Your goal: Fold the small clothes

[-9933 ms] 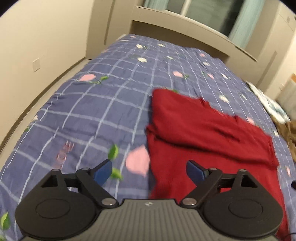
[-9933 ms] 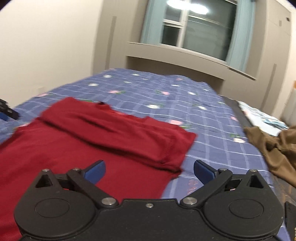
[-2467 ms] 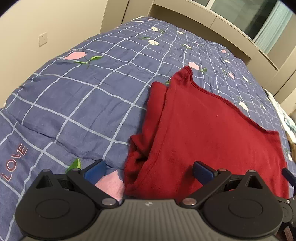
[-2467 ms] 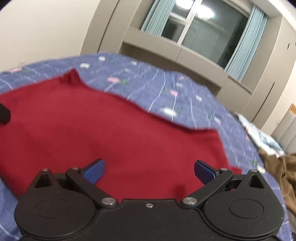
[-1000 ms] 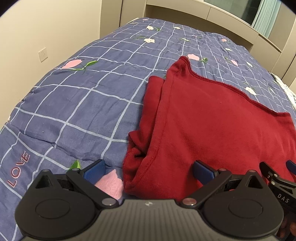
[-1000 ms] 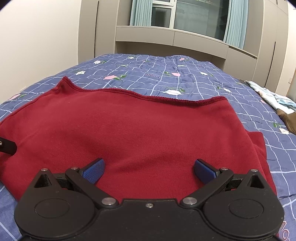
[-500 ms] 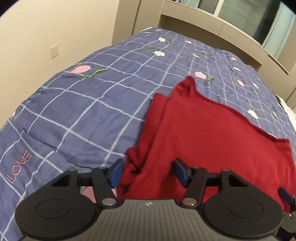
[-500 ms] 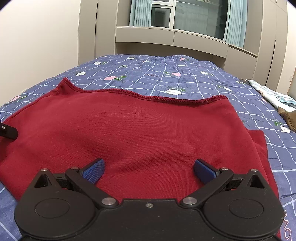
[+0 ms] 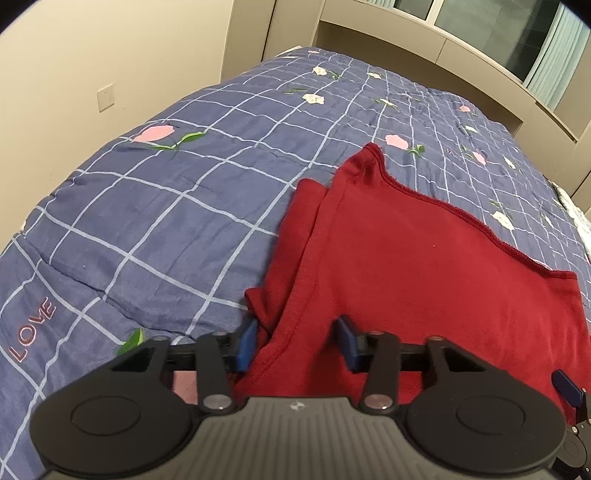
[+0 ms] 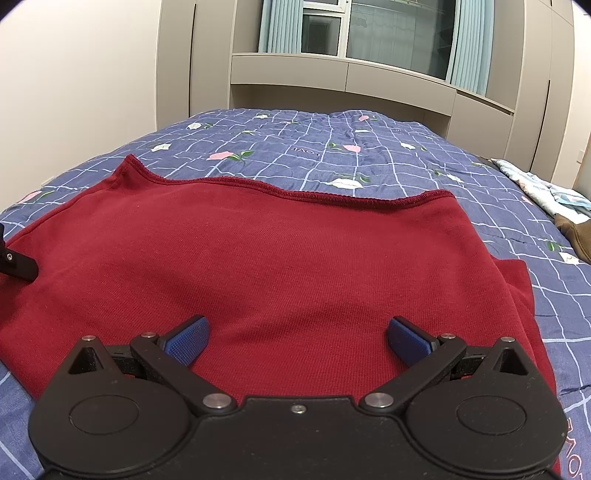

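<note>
Right wrist view: red garment (image 10: 295,251) lies flat, hem (image 10: 295,192) crosswise.

The left wrist camera sat low over the bed's (image 9: 155,206) left side, tilted steeply down along its tool (image 9: 297,345). The right wrist camera looked more level across the bed toward the window (image 10: 399,33). Both sat close above the red garment (image 9: 424,266), which they shared, and each caught a corner of the other's tool.

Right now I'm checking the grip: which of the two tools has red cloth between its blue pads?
The left tool: its jaws have just been closing around the red garment's near-left edge. The right tool stands wide open above the cloth.
</note>
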Available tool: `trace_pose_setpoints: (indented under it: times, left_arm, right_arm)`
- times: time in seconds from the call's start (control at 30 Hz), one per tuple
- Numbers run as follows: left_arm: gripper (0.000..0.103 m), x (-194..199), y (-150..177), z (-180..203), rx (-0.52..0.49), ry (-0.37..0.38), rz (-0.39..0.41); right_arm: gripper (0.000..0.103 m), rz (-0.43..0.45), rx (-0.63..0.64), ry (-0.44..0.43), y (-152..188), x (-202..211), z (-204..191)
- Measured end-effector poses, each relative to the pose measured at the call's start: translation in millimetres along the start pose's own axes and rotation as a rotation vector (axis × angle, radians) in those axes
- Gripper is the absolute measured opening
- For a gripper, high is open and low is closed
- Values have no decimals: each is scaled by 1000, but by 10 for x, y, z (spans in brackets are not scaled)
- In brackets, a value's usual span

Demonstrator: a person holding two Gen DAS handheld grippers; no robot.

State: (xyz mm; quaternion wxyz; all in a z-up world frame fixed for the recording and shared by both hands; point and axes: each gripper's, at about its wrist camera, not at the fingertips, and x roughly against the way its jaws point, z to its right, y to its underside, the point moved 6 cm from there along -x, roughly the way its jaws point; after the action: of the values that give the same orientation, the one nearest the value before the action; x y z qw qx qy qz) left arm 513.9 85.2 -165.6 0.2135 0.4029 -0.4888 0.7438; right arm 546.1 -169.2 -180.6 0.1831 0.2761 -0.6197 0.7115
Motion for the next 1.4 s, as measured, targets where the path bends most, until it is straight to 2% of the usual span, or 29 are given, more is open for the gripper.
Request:
trace_pose_setpoints:
  times: [0.03, 0.1, 0.2, 0.57, 0.7, 0.8, 1.07, 1.23, 1.4]
  left_arm:
    - [39, 8, -2, 8, -4, 0, 1]
    - [25, 24, -7, 28, -22, 1, 1]
    - [18, 95, -23, 98, -69, 9, 15]
    - [15, 412, -153, 334, -154, 48, 96]
    - [14, 549, -225, 520, -205, 85, 125]
    - [14, 661, -293, 740, -260, 134, 146]
    - [14, 933, -223, 1572, -443, 277, 190]
    - [14, 1008, 20, 2124, -537, 365, 172]
    - [14, 972, 357, 2520, -581, 428, 123]
  right_arm:
    - [103, 0, 0, 0, 0, 0, 1]
    - [103, 0, 1, 1, -1, -1, 0]
    - [103, 2, 3, 2, -4, 8, 6]
    - [103, 32, 30, 31, 2, 72, -39]
    - [103, 32, -24, -22, -27, 137, 45]
    - [103, 41, -86, -68, -46, 281, 192]
    - [103, 76, -54, -26, 148, 824, 698]
    - [103, 64, -29, 41, 405, 1101, 1012]
    - [103, 33, -26, 84, 665, 1293, 1200]
